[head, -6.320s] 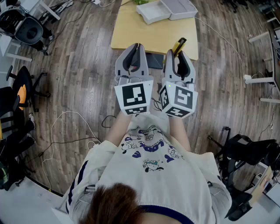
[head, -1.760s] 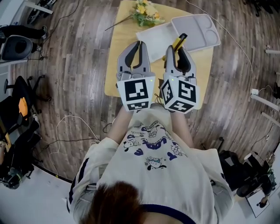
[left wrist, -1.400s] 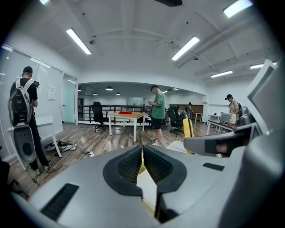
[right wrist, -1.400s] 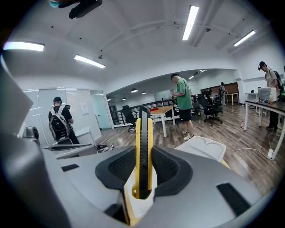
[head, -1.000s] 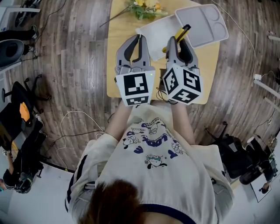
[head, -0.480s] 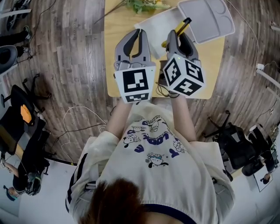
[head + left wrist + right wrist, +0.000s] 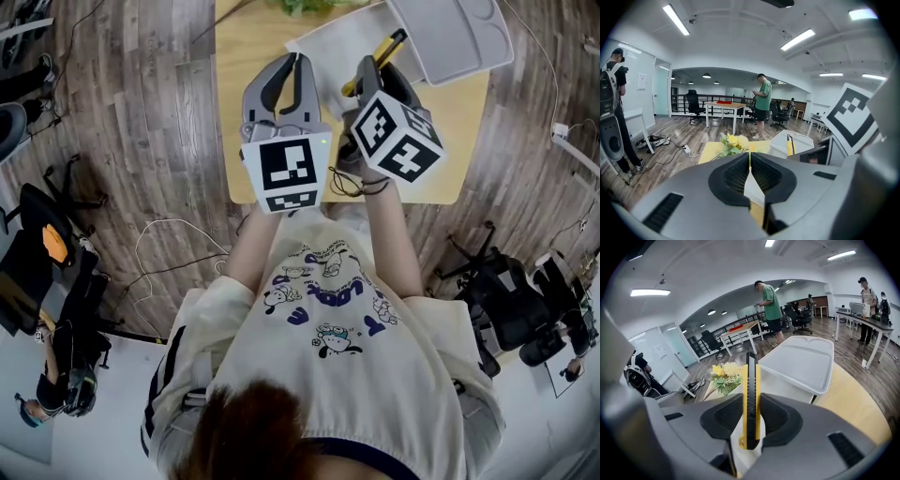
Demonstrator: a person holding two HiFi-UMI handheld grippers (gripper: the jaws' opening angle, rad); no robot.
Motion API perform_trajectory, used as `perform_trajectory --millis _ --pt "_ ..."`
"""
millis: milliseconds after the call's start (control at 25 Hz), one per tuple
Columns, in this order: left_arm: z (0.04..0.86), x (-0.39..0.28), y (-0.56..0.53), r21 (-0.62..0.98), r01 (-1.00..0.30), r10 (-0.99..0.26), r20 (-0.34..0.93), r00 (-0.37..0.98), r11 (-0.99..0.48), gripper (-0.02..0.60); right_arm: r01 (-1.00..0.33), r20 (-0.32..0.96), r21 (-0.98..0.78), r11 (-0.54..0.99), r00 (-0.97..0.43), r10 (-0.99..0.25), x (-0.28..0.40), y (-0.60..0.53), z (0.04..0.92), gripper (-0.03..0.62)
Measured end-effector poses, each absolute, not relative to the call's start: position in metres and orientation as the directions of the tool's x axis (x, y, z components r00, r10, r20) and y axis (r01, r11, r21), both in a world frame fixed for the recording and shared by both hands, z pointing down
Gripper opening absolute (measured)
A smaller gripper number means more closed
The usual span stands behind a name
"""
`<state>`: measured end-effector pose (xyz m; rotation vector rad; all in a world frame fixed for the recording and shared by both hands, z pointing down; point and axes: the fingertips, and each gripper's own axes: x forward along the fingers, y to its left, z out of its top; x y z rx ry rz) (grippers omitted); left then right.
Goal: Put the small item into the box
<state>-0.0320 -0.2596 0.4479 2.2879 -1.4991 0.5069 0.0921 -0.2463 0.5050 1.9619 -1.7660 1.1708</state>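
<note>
Head view, steeply down: two grippers held side by side over one yellow bench (image 7: 246, 122), near each other, not touching. On the left, the left gripper (image 7: 296, 62), jaws closed tip to tip with nothing between them; plain in the left gripper view, where only a sliver of white and yellow shows through the gap below the tips. On the right, the right gripper (image 7: 373, 71), tilted a little outward, clamped on one knife (image 7: 751, 376).

Yellow and black, that knife, gripped near its lower end and standing upright between the jaws in the right gripper view. Sticks out past the jaw tips. Seen from the head view, points over one white box (image 7: 323, 42) toward its far right corner; held above the box, not inside it.

One box only, open, on the far part of the bench. Just to its right one grey lid (image 7: 459, 37), inner side up, touching the box along one edge and reaching past the bench's right edge. One bunch of flowers (image 7: 732, 142), yellow with green leaves, lying on the bench left of the box.

Around the bench, wood floor (image 7: 159, 112) with one white cable (image 7: 155, 230) looped on it to the left.

Right gripper view, background: three persons standing, one in a green shirt (image 7: 769, 303) near a far table, two more at the far right (image 7: 868, 296).
</note>
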Motion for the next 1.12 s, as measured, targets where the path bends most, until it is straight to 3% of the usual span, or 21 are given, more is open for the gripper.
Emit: perform_trajectory --millis 600,1120 --pt "0.462 -0.028 -0.261 0.121 -0.913 -0.768 0.506 0.394 -0.389 0.025 -0.914 0.88 -0.239 -0.328 -0.062 -0.47 0.095 -0.244 0.559 0.129" --pt "0.469 -0.029 -0.26 0.135 -0.915 -0.76 0.519 0.393 -0.381 0.025 -0.923 0.943 -0.208 -0.323 -0.101 -0.317 0.096 -0.246 0.583 0.129"
